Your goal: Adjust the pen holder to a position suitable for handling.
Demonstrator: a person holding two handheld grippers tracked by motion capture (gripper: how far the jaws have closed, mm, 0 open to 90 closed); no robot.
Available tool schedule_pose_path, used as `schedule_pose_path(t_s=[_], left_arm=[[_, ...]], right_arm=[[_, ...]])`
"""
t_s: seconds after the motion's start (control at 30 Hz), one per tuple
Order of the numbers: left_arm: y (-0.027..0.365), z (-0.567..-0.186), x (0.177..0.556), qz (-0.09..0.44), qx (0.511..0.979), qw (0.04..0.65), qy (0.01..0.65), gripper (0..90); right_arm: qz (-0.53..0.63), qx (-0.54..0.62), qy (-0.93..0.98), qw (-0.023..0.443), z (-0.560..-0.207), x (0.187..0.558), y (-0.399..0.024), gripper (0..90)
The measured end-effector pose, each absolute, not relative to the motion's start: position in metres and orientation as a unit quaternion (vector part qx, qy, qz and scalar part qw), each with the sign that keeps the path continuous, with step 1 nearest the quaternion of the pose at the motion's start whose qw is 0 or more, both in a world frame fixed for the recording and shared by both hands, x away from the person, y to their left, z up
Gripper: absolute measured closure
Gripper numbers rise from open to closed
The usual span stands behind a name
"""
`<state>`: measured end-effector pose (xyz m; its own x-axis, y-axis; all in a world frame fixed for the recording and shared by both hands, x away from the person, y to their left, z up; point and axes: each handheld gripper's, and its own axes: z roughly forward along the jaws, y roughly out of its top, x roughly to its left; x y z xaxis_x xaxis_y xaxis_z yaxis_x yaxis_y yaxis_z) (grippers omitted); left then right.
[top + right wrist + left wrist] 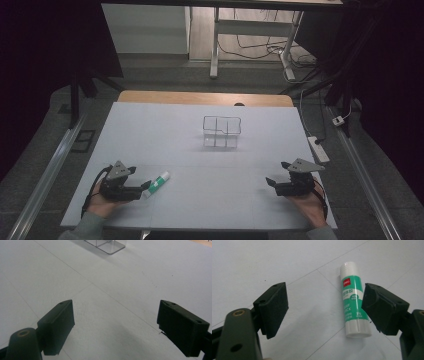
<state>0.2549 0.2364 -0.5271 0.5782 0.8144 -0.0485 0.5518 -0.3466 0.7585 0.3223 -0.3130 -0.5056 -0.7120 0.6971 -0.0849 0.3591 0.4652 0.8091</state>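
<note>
The high view looks forward and down on the whole desk (200,150); each tool camera rides low and close. The high and right tool views share the clear organizer (222,132).

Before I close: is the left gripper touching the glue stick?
Cannot tell: in the left gripper view the right-hand pad overlaps the glue stick; left gripper open.

Left gripper (324,311): jaws spread wide, nothing gripped. Glue stick (354,298): white with green label, lying flat on white table (262,262), just beside the right-hand jaw, partly overlapped by it.
</note>
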Motion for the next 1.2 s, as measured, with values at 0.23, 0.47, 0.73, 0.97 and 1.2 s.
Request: schedule_pose_path(t_s=[0.23,0.47,0.73,0.97,1.2], left_arm=[[0.2359,-0.5269,0.2543,0.172,0.805,0.38,0.423,21.4],[0.2356,-0.526,0.2542,0.174,0.804,0.381,0.423,21.4],[0.2358,-0.5253,0.2535,0.176,0.803,0.382,0.422,21.6],[0.2363,-0.5255,0.2537,0.178,0.804,0.382,0.42,21.7],[0.2358,-0.5254,0.2536,0.179,0.803,0.381,0.422,21.7]], right_arm=[[0.405,0.318,0.833,0.203,-0.5063,0.3243,-0.3133,14.5],[0.404,0.319,0.833,0.202,-0.5071,0.3234,-0.3122,15.2],[0.407,0.319,0.832,0.199,-0.5077,0.3242,-0.3116,15.6],[0.409,0.317,0.832,0.2,-0.5076,0.3249,-0.3114,16.5],[0.417,0.322,0.826,0.202,-0.5052,0.3286,-0.3088,16.9]])
